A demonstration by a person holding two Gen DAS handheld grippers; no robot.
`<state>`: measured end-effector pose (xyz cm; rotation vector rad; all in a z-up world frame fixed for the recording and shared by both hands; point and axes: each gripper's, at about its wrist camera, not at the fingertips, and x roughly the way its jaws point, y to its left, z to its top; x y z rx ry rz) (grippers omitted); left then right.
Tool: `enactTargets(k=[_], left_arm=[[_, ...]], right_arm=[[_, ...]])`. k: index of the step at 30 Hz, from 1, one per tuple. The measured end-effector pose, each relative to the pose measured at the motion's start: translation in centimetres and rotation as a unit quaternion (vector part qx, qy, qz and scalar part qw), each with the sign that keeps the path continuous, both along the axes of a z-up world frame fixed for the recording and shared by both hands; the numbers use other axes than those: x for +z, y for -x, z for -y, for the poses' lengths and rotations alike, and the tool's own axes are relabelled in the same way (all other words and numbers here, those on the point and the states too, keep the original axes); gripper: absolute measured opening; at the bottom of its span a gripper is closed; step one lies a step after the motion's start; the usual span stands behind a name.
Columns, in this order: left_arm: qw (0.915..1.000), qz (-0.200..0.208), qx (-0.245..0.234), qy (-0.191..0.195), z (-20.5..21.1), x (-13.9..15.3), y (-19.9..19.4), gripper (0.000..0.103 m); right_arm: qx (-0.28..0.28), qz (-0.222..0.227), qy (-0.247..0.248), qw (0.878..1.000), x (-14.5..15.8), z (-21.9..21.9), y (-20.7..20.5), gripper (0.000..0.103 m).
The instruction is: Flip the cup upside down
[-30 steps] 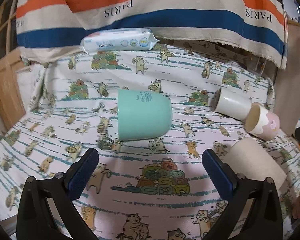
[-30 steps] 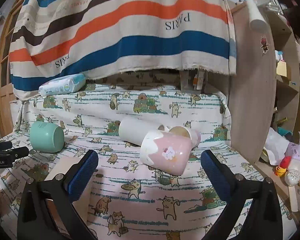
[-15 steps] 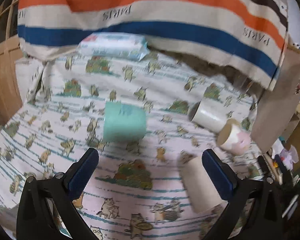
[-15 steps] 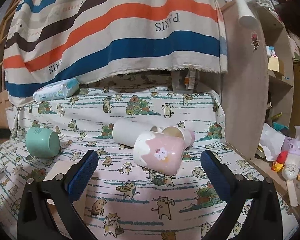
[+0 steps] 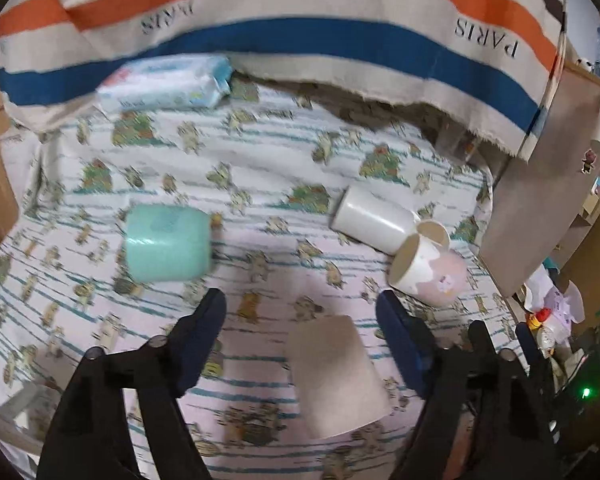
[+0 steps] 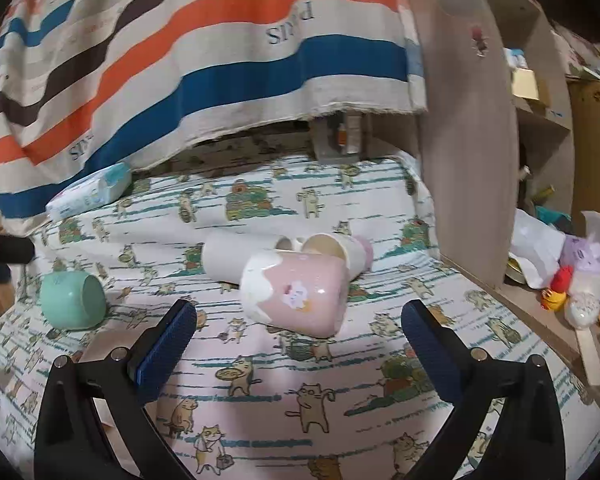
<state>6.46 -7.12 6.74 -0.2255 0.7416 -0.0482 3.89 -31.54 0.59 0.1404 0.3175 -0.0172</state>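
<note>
1. Although several cups lie on the bed, none is held or stands inverted; the pink cup lies on its side at the middle of the cat-print sheet, directly ahead of the right gripper; the flip, by my judgement, is not yet begun.
2. The right gripper stands wide apart and empty, its blue ribbed pads either side of the cup but short of it; the left gripper is likewise spread and grips nothing.
3. Remaining, as I judge it: close on the cup, lift, turn, set it down on its rim.
4. The pink cup is glossy and smooth, apparently glazed, with a white scalloped band at the mouth end and a small printed motif; roughly cylindrical.
5. Touching behind it: a plain white cup and a second pink-based cup, both on their sides.
6. Well apart to the left, a matt mint-green cup, also tipped; a beige cup lies nearest the left gripper.
7. Soft surroundings: a wet-wipes pack at the rear; a striped cloth hangs behind.
</note>
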Motion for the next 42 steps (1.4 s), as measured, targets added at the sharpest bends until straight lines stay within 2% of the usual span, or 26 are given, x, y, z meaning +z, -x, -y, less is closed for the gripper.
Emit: enactTargets(k=[10, 14, 23, 27, 32, 37, 42], left_arm=[[0.9968, -0.079, 0.009, 0.008, 1.4, -3.8, -4.0, 0.075], [0.9928, -0.116, -0.002, 0.03, 2.2, -5.7, -5.3, 0.075], [0.9875, -0.156, 0.003, 0.025, 3.0, -8.7, -7.0, 0.075], [0.9841, -0.173, 0.004, 0.039, 2.8, -9.9, -7.5, 0.075], [0.9868, -0.159, 0.002, 0.031, 3.2, -9.4, -7.4, 0.071], [0.9924, -0.122, -0.002, 0.018, 3.1, -7.9, -6.6, 0.07], [0.997, -0.045, 0.015, -0.062, 3.6, -4.6, -4.5, 0.07]], right_arm=[[0.0, 0.009, 0.005, 1.0, 0.2, -0.1, 0.4, 0.103], [0.002, 0.013, 0.01, 1.0, 0.3, -0.3, 0.6, 0.103], [0.002, 0.011, 0.007, 1.0, 0.3, -0.4, 0.6, 0.103], [0.007, 0.012, 0.002, 1.0, 0.2, -0.2, 0.6, 0.103], [0.009, 0.01, 0.0, 1.0, 0.2, -0.1, 0.5, 0.103], [0.009, 0.01, -0.001, 1.0, 0.1, -0.1, 0.5, 0.103], [0.006, 0.009, -0.001, 1.0, 0.1, -0.1, 0.4, 0.103]])
